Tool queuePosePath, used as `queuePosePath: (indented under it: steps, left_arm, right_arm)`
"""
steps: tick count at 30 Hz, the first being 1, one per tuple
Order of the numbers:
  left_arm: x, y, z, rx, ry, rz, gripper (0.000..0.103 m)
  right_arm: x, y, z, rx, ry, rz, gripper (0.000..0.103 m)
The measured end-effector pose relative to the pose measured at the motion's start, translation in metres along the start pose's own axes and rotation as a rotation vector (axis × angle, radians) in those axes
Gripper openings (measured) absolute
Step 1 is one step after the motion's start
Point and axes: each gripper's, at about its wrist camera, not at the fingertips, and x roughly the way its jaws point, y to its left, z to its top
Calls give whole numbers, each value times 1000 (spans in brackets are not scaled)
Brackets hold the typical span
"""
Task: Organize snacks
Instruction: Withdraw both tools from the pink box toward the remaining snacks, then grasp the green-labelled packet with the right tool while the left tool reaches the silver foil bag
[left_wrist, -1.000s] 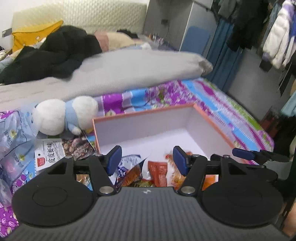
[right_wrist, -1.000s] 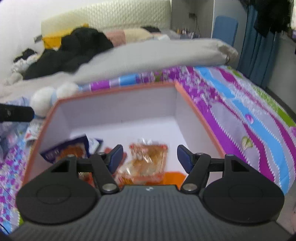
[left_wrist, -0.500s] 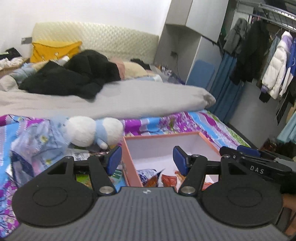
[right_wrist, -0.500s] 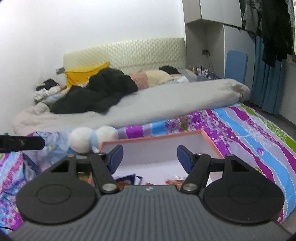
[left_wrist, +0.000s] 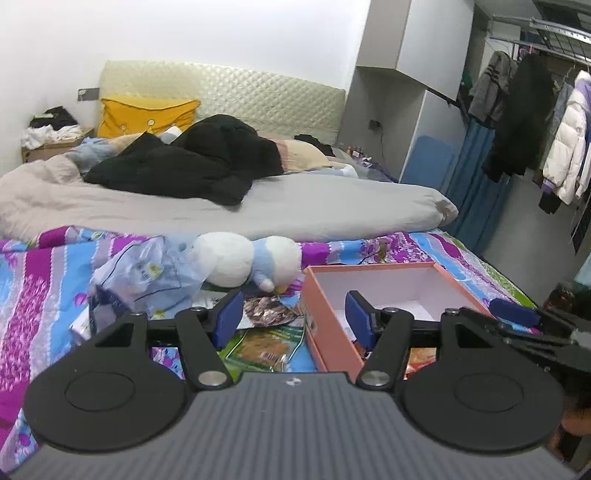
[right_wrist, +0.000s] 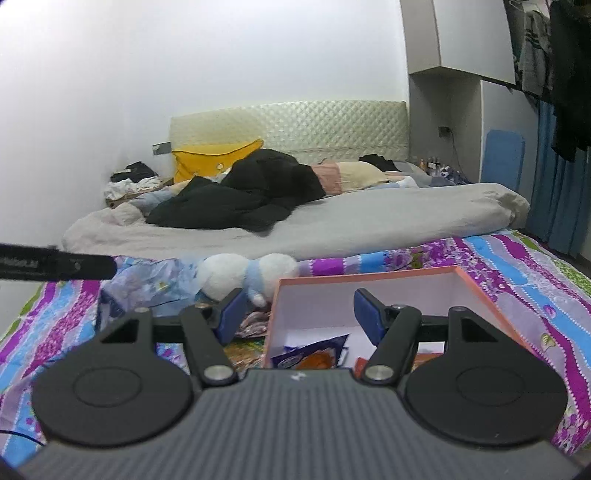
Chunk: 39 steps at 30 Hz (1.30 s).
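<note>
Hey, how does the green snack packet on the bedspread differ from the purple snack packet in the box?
The green snack packet lies outside the orange box, flat on the bedspread beside the box's left wall; the purple snack packet sits inside the box, propped up at a tilt. The green one shows a brown food picture with a barcode; the purple one has white lettering above an orange patch. Both are sealed plastic packets, partly hidden behind the tongs.

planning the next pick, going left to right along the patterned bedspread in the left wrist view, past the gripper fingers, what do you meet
crumpled blue plastic bag → white and blue plush toy → orange box, open with a white inside → tip of the right gripper at the far right edge.
</note>
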Motion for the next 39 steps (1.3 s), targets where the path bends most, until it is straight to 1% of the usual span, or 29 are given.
queuePosePath:
  steps: [3,8,11,14,18,24,27,31,34,36,37,39]
  left_arm:
    - [-8,10,-12,-18,-2,6,67]
    - [-22,27,-32,-24,-2,8,67]
    - [-31,42,-46,-54,8,19,67]
    - [-38,54,-62,-65,27,41,67]
    - [-48,66,-83,-88,47,48,67]
    - [-58,77,-109,-78,69,63,67]
    - [-60,82,-119,-90,87,52,67]
    - [-58,90,-130,-117,105,56,67]
    - [-52,95,-136,-128,119,58,70]
    - [-47,95,-140,-110,131,75,70]
    - [-43,96,-140,-107,136,95,71]
    - [-33,102,-143,-128,151,121,73]
  right_arm:
    - [-3,11,-9,19,19,24,67]
    - [-12,34,-29,27,19,65,67]
    - [-17,45,-43,43,31,87,67]
    - [-22,54,-57,42,33,87,67]
    - [-27,63,-72,51,43,80,67]
    - [-34,77,-94,47,76,64,67]
    - [-36,82,-105,45,93,60,67]
    - [-30,90,-113,19,125,63,67]
    - [-22,93,-115,12,141,73,67]
    - [-16,97,-117,-7,149,70,67]
    - [-13,97,-117,-9,151,73,67]
    - [-8,98,-118,-13,155,79,67]
